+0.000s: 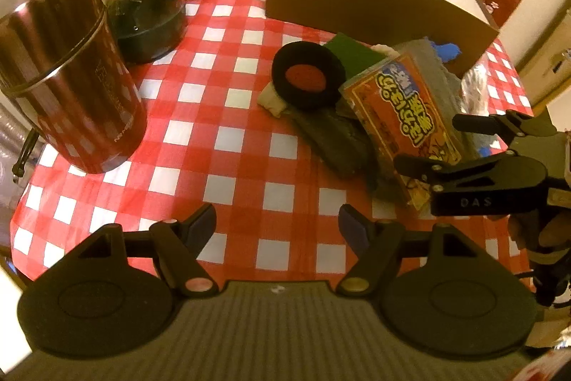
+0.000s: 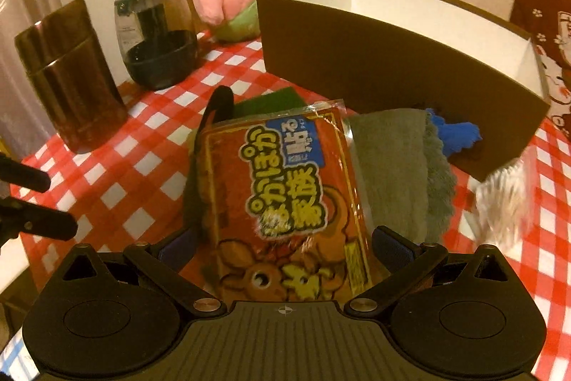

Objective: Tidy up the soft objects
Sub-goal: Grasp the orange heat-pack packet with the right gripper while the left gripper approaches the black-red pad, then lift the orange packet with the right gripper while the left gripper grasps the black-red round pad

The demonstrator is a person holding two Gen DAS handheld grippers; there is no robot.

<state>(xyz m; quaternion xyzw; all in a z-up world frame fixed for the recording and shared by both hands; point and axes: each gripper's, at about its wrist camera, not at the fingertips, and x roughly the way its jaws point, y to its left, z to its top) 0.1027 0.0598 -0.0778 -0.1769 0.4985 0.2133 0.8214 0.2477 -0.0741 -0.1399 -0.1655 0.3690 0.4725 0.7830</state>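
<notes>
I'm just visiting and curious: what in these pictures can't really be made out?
- Box floor: both views, hidden by its own brown walls.
- White fluffy thing: right wrist view, motion-blurred.
- Grey cloth: partly covered by the orange packet.
- Right gripper: grip on the packet unclear.

Black claw (image 1: 277, 224) — blue pads (image 1: 351, 223), brass screws
</notes>
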